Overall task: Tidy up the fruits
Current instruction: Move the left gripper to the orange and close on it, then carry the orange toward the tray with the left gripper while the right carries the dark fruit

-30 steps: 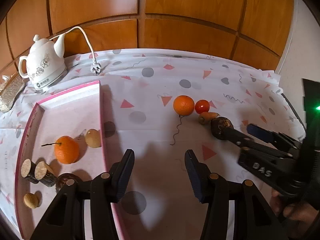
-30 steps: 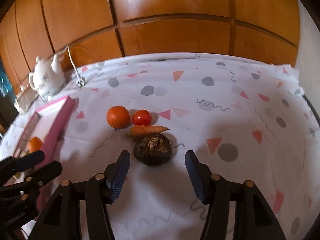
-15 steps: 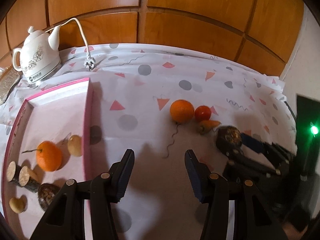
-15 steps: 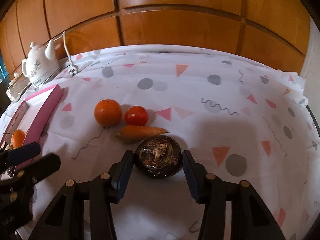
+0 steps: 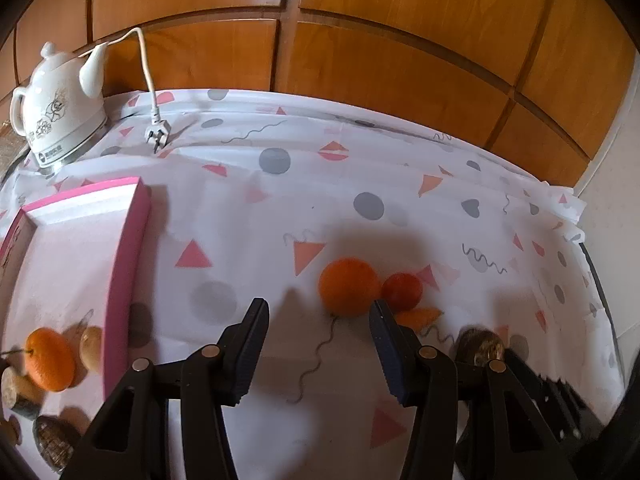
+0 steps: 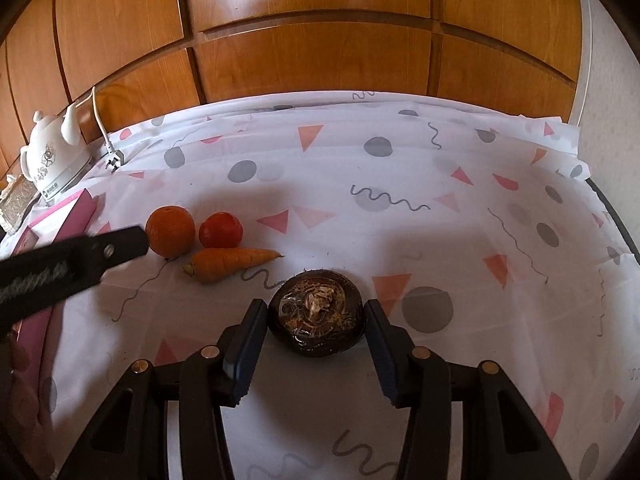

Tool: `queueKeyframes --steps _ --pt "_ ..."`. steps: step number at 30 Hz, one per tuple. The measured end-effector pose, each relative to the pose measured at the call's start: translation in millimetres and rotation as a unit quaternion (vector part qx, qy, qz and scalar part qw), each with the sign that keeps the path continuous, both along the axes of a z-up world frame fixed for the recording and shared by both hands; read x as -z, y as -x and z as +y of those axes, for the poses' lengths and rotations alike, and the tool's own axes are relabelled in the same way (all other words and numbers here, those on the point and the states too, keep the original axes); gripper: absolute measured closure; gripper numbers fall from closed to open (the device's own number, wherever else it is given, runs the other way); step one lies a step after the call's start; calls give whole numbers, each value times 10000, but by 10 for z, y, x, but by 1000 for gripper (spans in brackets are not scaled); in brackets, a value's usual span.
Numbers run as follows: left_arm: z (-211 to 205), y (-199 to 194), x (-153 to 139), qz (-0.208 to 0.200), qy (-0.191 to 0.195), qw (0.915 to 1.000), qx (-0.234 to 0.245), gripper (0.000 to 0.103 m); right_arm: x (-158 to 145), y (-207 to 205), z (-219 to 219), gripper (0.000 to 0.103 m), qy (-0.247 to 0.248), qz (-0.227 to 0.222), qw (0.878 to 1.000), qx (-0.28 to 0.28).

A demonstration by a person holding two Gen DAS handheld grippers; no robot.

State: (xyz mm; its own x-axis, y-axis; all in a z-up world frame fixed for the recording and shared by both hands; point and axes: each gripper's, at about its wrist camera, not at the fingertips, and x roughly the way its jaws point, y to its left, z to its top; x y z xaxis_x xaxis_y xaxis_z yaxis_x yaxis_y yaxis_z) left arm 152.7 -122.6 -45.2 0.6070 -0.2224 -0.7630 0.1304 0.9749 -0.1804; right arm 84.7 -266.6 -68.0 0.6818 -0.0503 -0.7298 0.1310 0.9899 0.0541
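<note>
**Two grippers, two targets: a grasp about to close**

Two pickups look to be under way at once. The right gripper (image 6: 316, 332) has its jaws spread on either side of the dark root (image 6: 316, 314), a squat brown bulb lying on the cloth (image 6: 400, 168) with its fibrous crown facing the camera. The pads stand just beside its flanks, and whether they touch it cannot be told; the jaws do not look pressed in. The left gripper (image 5: 318, 346) is likewise released and empty, its fingers pointing at the orange (image 5: 349, 286), which sits just beyond the tips.

Judging by the task, the step in hand is gathering the loose produce into the pink tray (image 5: 124, 264) at the left. The next move for the right gripper would be to squeeze on the root across its widest part and lift straight up. The bulb is rounded and looks hard and rough (so it should hold well, though a low pinch could let it roll). The left gripper would need to ease forward until the orange lies between its fingers.

Four pieces lie out on the cloth: the orange, a tomato (image 6: 221, 230) touching or nearly touching it, a carrot (image 6: 228, 264) in front of both, and the root nearest the right gripper. The tray already holds another orange (image 5: 50, 360), a small pale piece beside it and some brown items at its near end.
</note>
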Motion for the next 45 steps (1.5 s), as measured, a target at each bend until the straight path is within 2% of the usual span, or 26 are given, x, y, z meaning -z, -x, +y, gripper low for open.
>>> queueKeyframes --steps 7,9,16,18,26,29,31,34,45 --pt "-104 -142 54 -65 43 10000 -46 50 20 12 5 53 -30 -31 10000 -8" --pt "-143 -164 51 -154 -46 9999 0 50 29 5 -2 53 -60 -16 10000 -16" --pt "-148 -313 261 161 100 9998 14 49 35 -1 -10 53 -90 -19 10000 -17" --pt "-187 -286 285 15 -21 9999 107 49 35 -2 -11 53 -92 -22 10000 -18" --pt "-270 -293 330 8 -319 9994 164 47 41 -6 -14 52 -105 7 9999 -27" --pt "-238 -296 324 -5 -224 9996 170 48 48 -18 -7 52 -93 44 9999 -29" --pt "-174 -288 307 -11 -100 9999 101 53 53 -27 6 52 -61 76 9999 -29" --pt "-103 -237 288 -10 -24 10000 36 63 57 -32 32 52 17 94 10000 -24" --pt "74 312 233 -14 -183 9998 -27 65 54 -46 10 52 9 93 10000 -33"
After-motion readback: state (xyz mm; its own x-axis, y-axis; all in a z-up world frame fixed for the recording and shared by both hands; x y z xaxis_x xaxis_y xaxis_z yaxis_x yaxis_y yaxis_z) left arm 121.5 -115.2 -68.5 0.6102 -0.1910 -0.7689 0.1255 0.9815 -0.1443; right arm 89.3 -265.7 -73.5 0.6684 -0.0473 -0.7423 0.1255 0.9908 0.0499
